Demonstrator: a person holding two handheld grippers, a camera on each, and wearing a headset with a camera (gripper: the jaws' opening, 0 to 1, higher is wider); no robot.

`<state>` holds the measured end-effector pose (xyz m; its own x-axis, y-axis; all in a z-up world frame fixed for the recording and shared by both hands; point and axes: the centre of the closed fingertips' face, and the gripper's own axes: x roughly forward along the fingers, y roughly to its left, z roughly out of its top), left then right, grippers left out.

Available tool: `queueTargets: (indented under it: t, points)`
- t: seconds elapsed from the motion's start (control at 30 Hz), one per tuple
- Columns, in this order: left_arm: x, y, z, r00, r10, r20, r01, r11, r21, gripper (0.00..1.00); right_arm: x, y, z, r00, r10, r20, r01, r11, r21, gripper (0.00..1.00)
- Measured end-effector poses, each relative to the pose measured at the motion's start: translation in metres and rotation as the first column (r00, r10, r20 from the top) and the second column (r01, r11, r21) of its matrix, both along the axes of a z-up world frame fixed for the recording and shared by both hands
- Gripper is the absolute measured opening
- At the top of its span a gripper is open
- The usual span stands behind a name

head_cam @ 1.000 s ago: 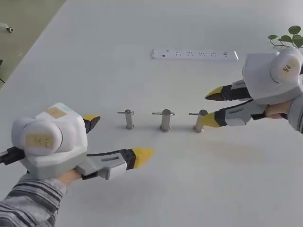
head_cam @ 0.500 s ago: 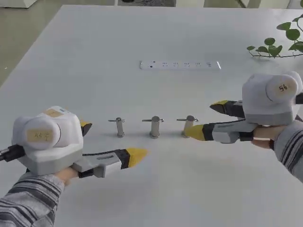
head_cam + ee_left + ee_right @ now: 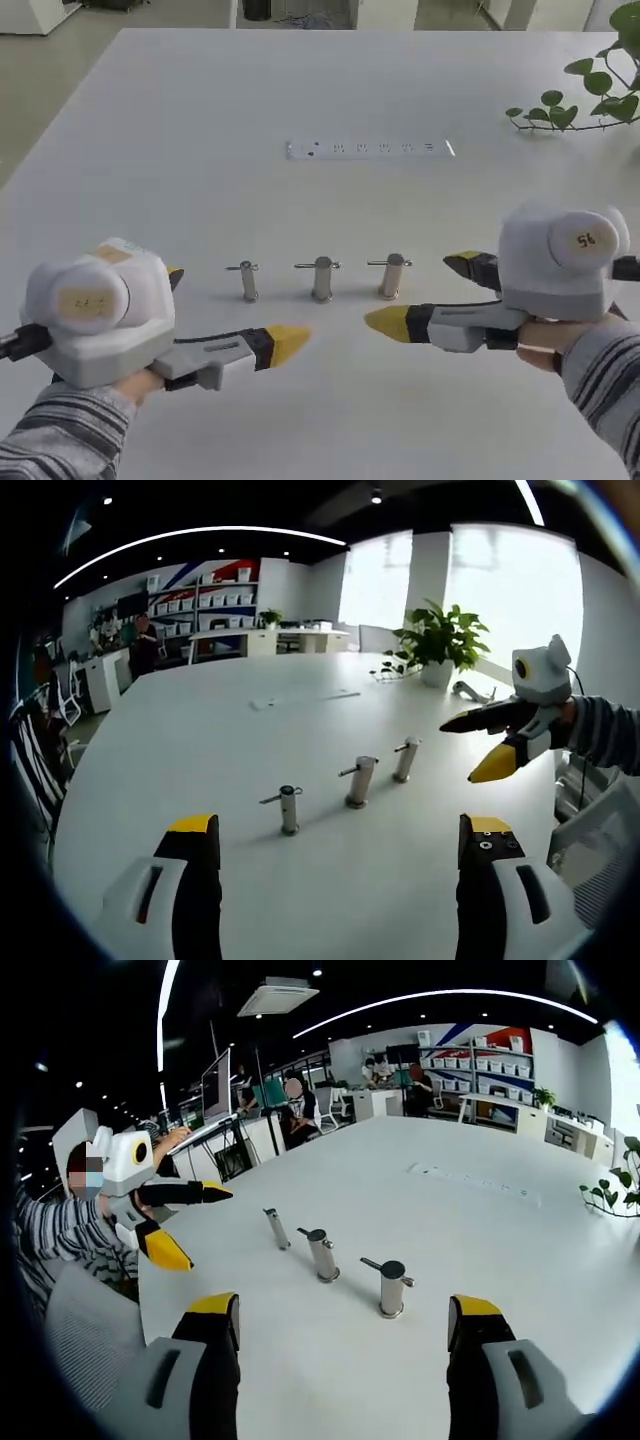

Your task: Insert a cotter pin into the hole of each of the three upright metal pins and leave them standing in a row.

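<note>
Across the white worktop (image 3: 200,120), both grippers hover low, apart from each other and holding nothing.

Left gripper (image 3: 232,307): near-left side of the head view, jaws spread wide, yellow tips aimed toward the row of pins. Nearer jaw tip sits in front of the row, short of it, not touching.

Right gripper (image 3: 415,290): near-right side, jaws also spread, tips pointing left. Its nearer tip lies just in front of the right-hand pin, clear of it; the farther tip is off to that pin's right.

Potted plant (image 3: 590,95): trailing green stems at the far right edge.

Power strip (image 3: 370,149): white, lying flat, well behind the pins and parallel to their row.

Three metal pins, all upright in a straight line between the grippers: left pin (image 3: 249,283), middle pin (image 3: 322,280), right pin (image 3: 392,277). Evenly spaced, none touching.

Cotter pin (image 3: 240,267): thin bar sticking out sideways near the left pin's head. The middle and right pins each carry the same.
</note>
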<state>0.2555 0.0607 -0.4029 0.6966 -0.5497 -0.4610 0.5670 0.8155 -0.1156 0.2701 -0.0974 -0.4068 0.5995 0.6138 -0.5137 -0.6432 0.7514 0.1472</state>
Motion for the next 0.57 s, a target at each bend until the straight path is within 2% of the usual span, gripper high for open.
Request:
queueTargets:
  t: [0.13, 0.23, 0.3, 0.4, 0.5, 0.57]
  points:
    - [-0.001, 0.000, 0.000, 1.000, 0.003, 0.001, -0.003, 1.000, -0.001, 0.99, -0.005, 0.000, -0.002, 1.000, -0.018, -0.010, 0.018, 1.000, 0.012, 0.84]
    - [-0.003, -0.001, -0.001, 1.000, 0.006, -0.008, -0.006, 1.000, -0.012, 0.99, -0.009, -0.001, -0.007, 1.000, -0.021, -0.009, 0.021, 0.999, -0.031, 0.84]
    - [-0.004, -0.001, -0.003, 1.000, -0.003, -0.010, 0.003, 1.000, -0.002, 0.99, -0.010, -0.001, -0.009, 1.000, -0.020, -0.008, 0.020, 0.999, -0.041, 0.83]
    - [-0.005, -0.001, -0.002, 1.000, -0.004, -0.009, 0.004, 1.000, 0.004, 0.99, -0.011, 0.000, -0.008, 0.999, -0.033, -0.020, 0.033, 0.999, -0.014, 0.83]
    - [-0.005, 0.000, -0.001, 1.000, 0.004, -0.005, -0.004, 1.000, -0.006, 0.99, -0.010, -0.001, 0.001, 0.999, -0.052, 0.007, 0.051, 0.998, 0.030, 0.80]
    - [-0.005, 0.001, 0.000, 1.000, 0.002, -0.001, -0.002, 1.000, -0.005, 0.99, -0.010, 0.000, 0.004, 0.998, -0.054, 0.009, 0.054, 0.998, 0.044, 0.81]
